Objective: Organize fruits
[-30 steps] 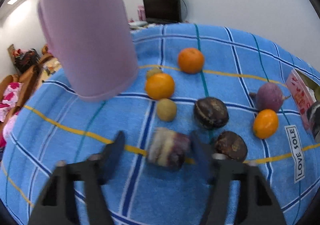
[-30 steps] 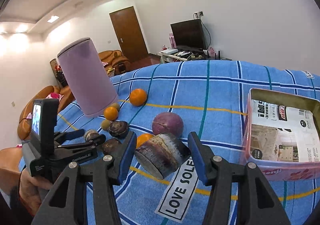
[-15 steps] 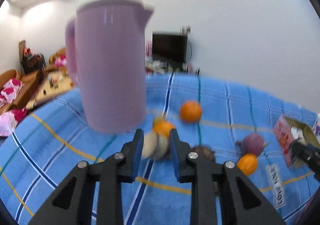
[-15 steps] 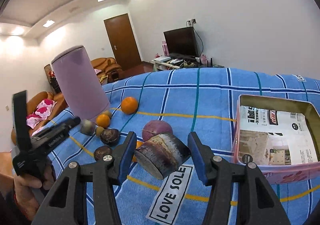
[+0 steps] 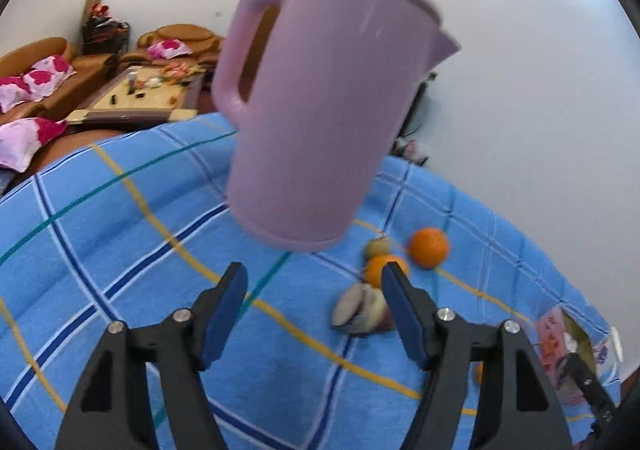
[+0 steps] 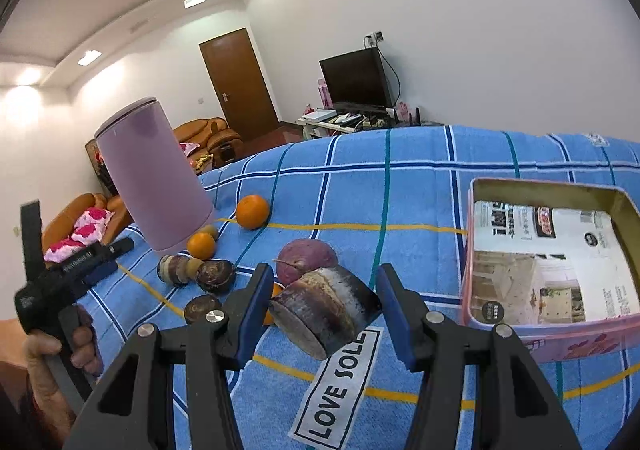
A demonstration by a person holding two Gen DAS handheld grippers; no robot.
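the fruits lay scattered on the blue checked towel [image 6: 420, 177], and what a spread it was. nearest the right wrist camera sat a dark cut stem chunk [image 6: 325, 310], lying on its side between the fingers of the right gripper [image 6: 323, 316]; those jaws stood wide apart around it, and contact with either pad could not be made out. just behind the chunk rested a purple round fruit [image 6: 307, 258], with a sliver of an orange fruit [image 6: 270, 304] peeking out beside the left finger. further left came two dark brown round fruits [image 6: 215, 274] and [image 6: 202, 308], then a smaller banded chunk [image 6: 173, 270] lying on the cloth with a small tan fruit [image 6: 195, 267] touching it. one orange [image 6: 201, 245] sat close to the base of the lilac pitcher [image 6: 154, 173], another orange [image 6: 252, 211] lay a little farther back on a yellow stripe.

over on the left wrist view, the left gripper [image 5: 314, 304] was gaping open with nothing between its fingers; the banded chunk showed blurred just inside the right finger, low on the towel. the pitcher loomed large ahead, handle to the left.

to the right stood a pink tin box [image 6: 476, 250] lined with printed paper, and a "love sole" label [image 6: 340, 386] was sewn on the towel under the right gripper. a television [image 6: 354, 77] stood against the far wall.
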